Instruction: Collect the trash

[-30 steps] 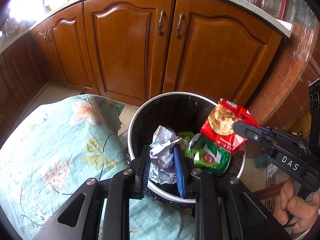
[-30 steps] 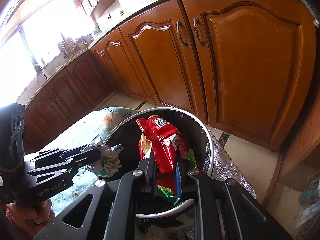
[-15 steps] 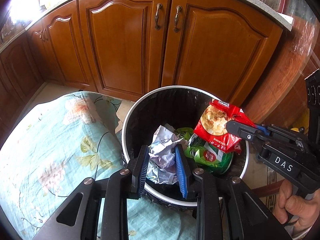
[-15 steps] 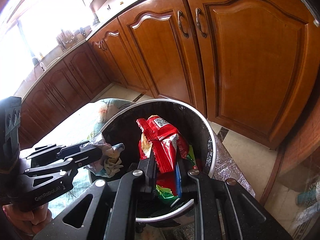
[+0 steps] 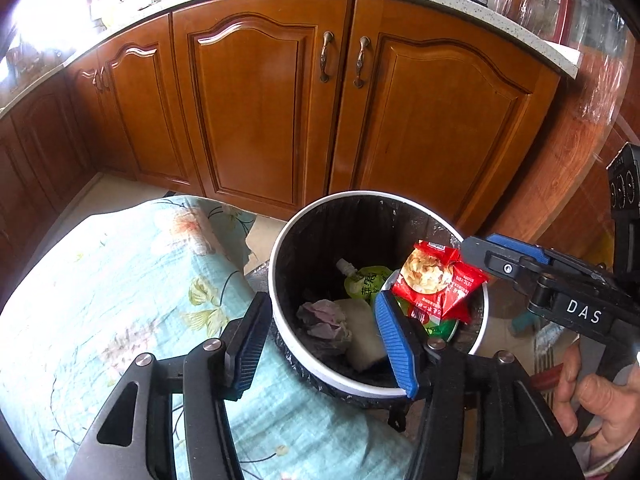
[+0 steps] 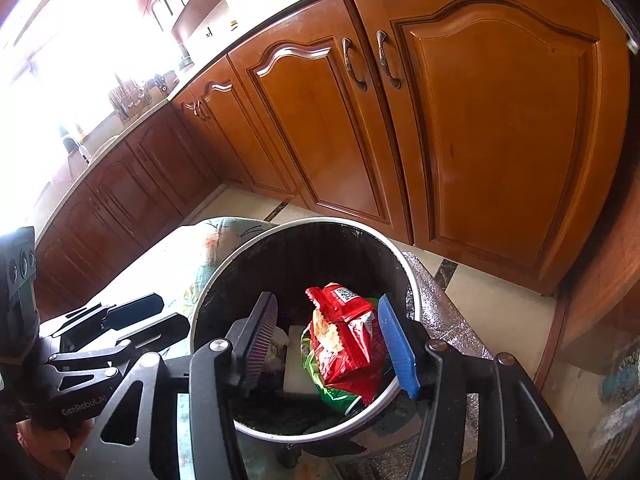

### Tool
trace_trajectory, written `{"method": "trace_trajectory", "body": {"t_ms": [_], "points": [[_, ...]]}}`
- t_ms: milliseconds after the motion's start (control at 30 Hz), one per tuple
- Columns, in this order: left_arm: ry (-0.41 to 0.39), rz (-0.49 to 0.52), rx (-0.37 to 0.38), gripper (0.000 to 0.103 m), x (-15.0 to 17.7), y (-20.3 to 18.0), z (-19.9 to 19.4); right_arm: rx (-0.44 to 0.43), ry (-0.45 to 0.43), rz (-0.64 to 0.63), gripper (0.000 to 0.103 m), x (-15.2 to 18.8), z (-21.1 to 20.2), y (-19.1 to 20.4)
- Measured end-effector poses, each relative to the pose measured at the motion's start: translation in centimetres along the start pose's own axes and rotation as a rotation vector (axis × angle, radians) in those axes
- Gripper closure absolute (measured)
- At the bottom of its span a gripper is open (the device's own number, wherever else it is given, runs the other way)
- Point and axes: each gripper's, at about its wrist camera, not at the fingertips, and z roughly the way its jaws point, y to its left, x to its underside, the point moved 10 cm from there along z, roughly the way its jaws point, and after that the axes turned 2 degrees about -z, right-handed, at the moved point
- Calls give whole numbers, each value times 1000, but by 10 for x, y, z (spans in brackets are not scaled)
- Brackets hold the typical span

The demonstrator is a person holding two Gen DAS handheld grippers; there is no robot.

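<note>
Trash can (image 5: 280,320): round, white rim, black bag inside, standing up on the floor.
Red snack bag (image 5: 436,284): shiny and crinkled, torn open, leaning by the can's right wall.
Paper ball (image 5: 324,320): crumpled, pale purple-grey, low down near the left wall.
Green pouch (image 5: 366,284): soft, white spout, toward the back wall.

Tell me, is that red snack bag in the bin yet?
In. The red snack bag sits inside the bin, free of the opening right gripper.
</note>
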Motion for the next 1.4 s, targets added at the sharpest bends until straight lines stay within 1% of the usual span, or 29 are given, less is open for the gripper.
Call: {"method": "trace_trajectory", "body": {"t_ms": [33,133,233,300,333,400,500,567,633,700,800,867,1000,1067,1167,1233,1300,1400], "points": [[-10,-11,-1,44,3,4,-6,-3,-9,1,43,1,-4,2],[-38,-67,13,43,19,17,-22,-30,-45,16,32,6,-17,11],[-72,-142,37,43,41,31,-42,-48,-87,29,26,15,-30,21],[-97,-191,42,38,57,41,-56,-66,-111,35,21,23,-39,31],[-106,-213,44,33,65,46,-62,-75,-125,44,19,29,-43,36],[-123,-244,43,30,79,54,-74,-95,-137,57,17,38,-50,46],[-151,-270,35,29,98,63,-93,-98,-155,52,17,54,-60,61],[-168,-284,30,29,109,65,-103,-102,-167,51,12,64,-65,71],[-185,-294,31,29,119,66,-116,-117,-173,61,10,75,-70,82],[-205,-286,21,29,128,65,-129,-125,-181,61,10,85,-76,92],[-251,-284,6,29,136,70,-152,-105,-199,26,7,93,-87,109],[-290,-282,-1,24,140,74,-171,-88,-228,-11,2,95,-100,120],[-376,-280,-30,17,151,80,-213,-49,-333,-68,0,87,-136,139],[-423,-280,-69,1,159,82,-230,-31,-405,-107,0,80,-158,149],[-534,-241,-160,1,175,81,-256,23,-525,-177,0,79,-186,161],[-570,-196,-224,1,188,77,-263,71,-563,-195,0,87,-190,161],[-581,-174,-273,1,202,74,-266,89,-565,-201,0,97,-185,162],[-570,-182,-282,1,219,73,-263,109,-562,-229,0,113,-176,165]]}}
